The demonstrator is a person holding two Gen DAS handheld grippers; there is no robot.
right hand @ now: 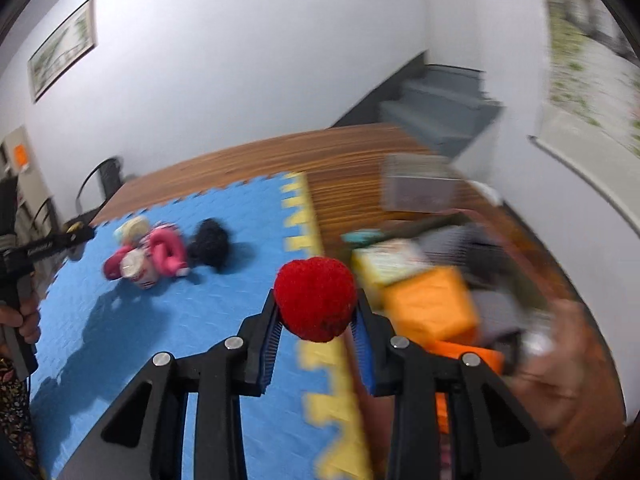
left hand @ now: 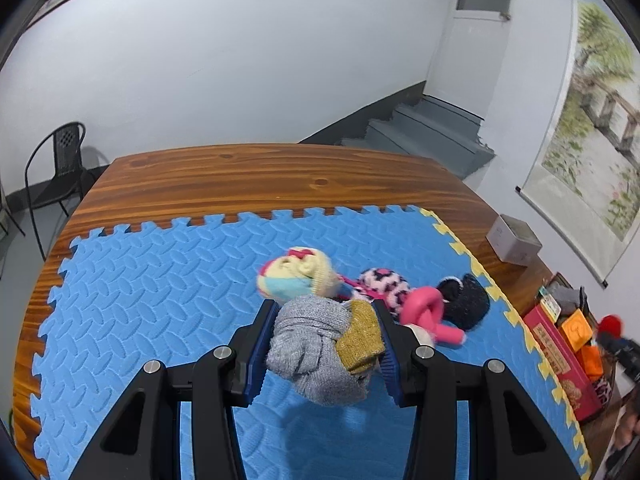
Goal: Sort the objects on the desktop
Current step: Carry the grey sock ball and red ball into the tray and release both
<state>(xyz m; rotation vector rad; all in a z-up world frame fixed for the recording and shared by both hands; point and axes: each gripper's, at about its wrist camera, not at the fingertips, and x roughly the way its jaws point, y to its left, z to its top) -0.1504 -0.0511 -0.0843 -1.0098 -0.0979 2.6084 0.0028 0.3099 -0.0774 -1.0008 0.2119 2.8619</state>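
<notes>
Grey knit wool is bulging between the blue pads point(left hand: 261, 354) of my left gripper point(left hand: 326, 336), which is pinching a rolled sock bundle point(left hand: 320, 350): mostly grey ribbed fabric, with a mustard-yellow cuff folded against the right pad. I am holding the bundle just above the blue foam mat point(left hand: 160, 280), and its shadow is falling on the mat beneath it.

My right gripper point(right hand: 316, 320) is squeezing a fuzzy red ball point(right hand: 315, 298), round and coarse like a pom-pom, over the mat's yellow border point(right hand: 320, 364).

Just beyond the grey bundle, more items are lying in a cluster on the mat: a pastel yellow, blue and pink sock roll point(left hand: 296, 276), a pink-and-black patterned roll point(left hand: 384, 286), a pink knotted toy point(left hand: 426, 312) touching it, and a black fuzzy roll point(left hand: 466, 300) beside the toy. In the right wrist view a small white bottle-like thing point(right hand: 134, 268) is lying against the pink toy.

Past the mat's yellow edge, a red box point(left hand: 560, 364) is sitting on the wooden table point(left hand: 240, 176), with orange blocks point(left hand: 578, 328) and other blurred items next to it. A small grey box point(left hand: 514, 240) is standing farther along the table edge. My right wrist view is smearing that whole side.
</notes>
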